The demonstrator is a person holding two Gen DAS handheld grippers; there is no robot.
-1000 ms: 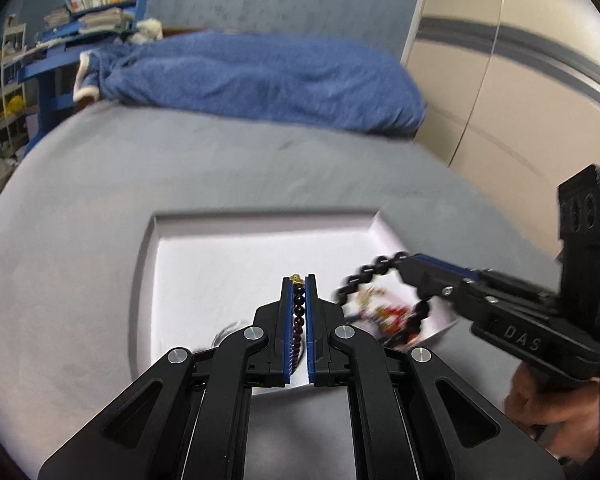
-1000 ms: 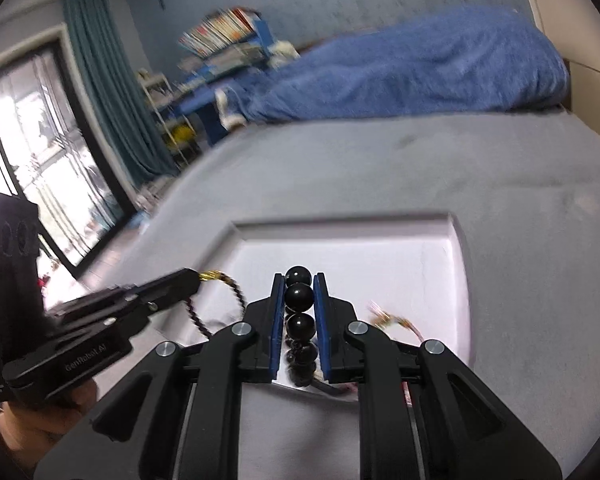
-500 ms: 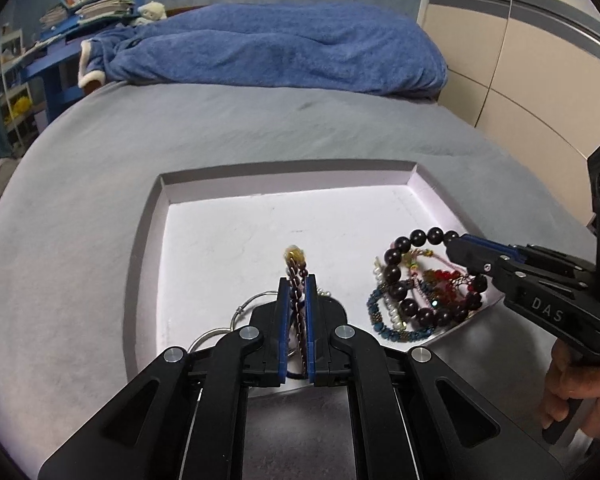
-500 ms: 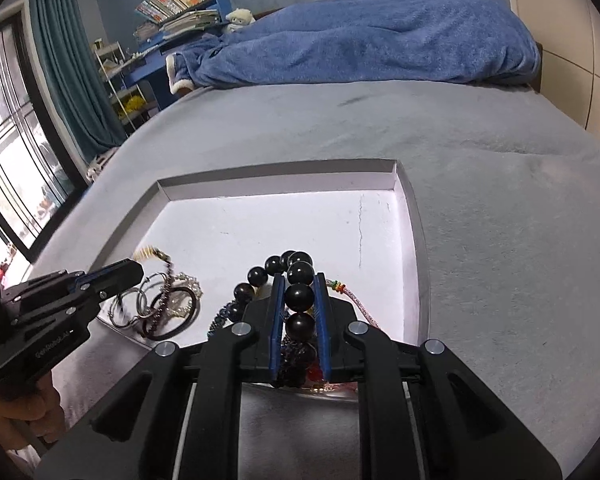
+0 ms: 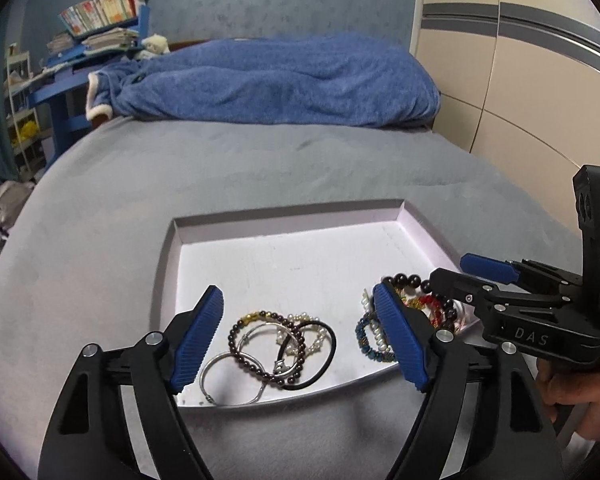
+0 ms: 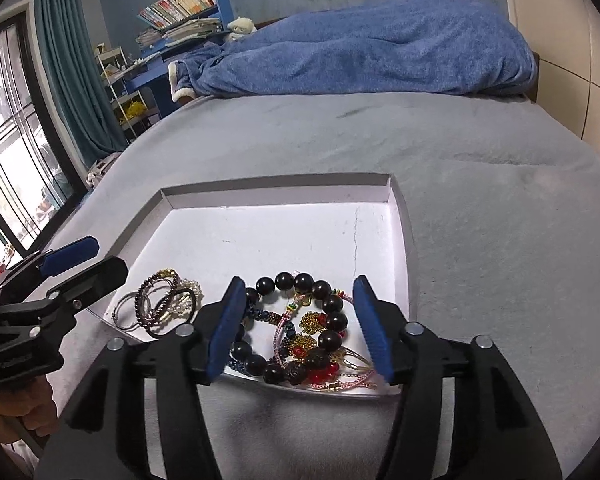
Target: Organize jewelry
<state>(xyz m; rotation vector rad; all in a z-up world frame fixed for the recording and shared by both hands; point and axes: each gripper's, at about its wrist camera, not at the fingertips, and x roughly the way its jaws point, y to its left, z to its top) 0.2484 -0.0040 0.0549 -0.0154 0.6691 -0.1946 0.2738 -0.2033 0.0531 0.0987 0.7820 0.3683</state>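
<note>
A shallow white tray lies on the grey bed. My left gripper is open and empty over the tray's near left part, above a dark small-bead bracelet lying with silver rings and a black hair tie. My right gripper is open and empty over the near right part, above a big black-bead bracelet on a pile of coloured chains. The right gripper also shows in the left wrist view, and the left gripper in the right wrist view.
A blue blanket lies heaped at the far end of the bed. A blue desk with books stands at the back left. A beige wardrobe is on the right. A window with teal curtains is on the left.
Both grippers have opened and pulled back. The left one let go of the dark small-bead bracelet and the right one let go of the big black-bead bracelet; both now lie in the tray.
</note>
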